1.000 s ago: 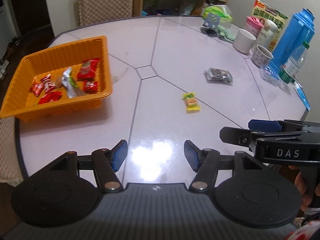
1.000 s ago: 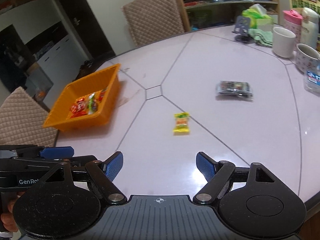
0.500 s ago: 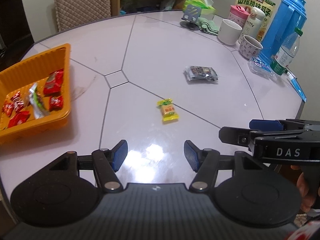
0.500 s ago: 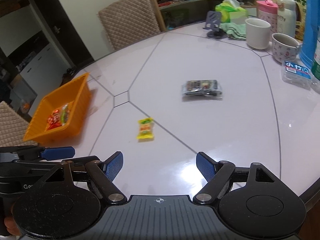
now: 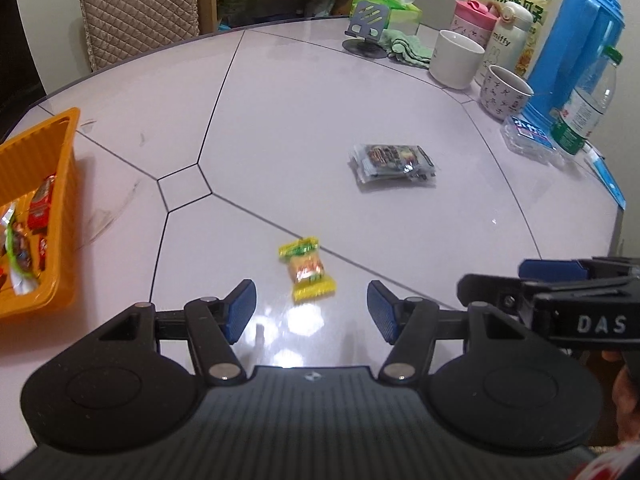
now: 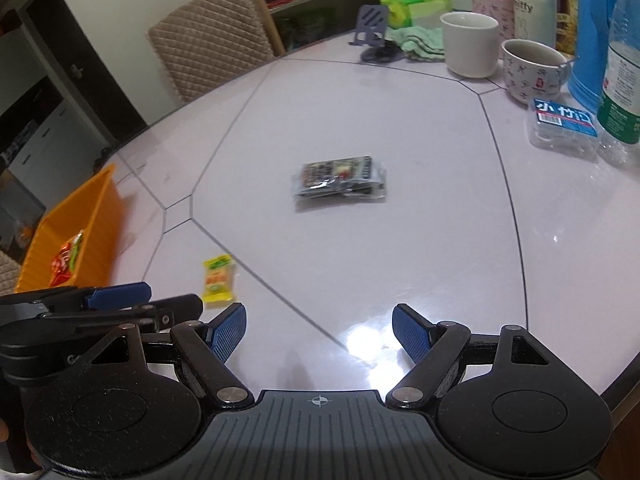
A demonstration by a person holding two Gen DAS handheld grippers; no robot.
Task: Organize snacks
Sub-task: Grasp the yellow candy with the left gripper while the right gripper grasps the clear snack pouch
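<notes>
Both grippers over table, jaws apart, nothing held.

Left gripper [image 5: 311,309]: blue pads spread, empty; yellow snack packet [image 5: 307,269] lies flat on the table [image 5: 280,120] just ahead of the gap, not touched. Right gripper [image 6: 319,333]: jaws wide apart, empty, above bare tabletop; dark clear-wrapped snack pack [image 6: 340,178] lies further ahead near table centre, well apart from the pads. Orange basket [image 5: 60,148] sits at the table's left edge with several red and green wrapped snacks inside. Mugs, blue thermos [image 5: 576,36] and water bottle stand along the far right rim.
</notes>
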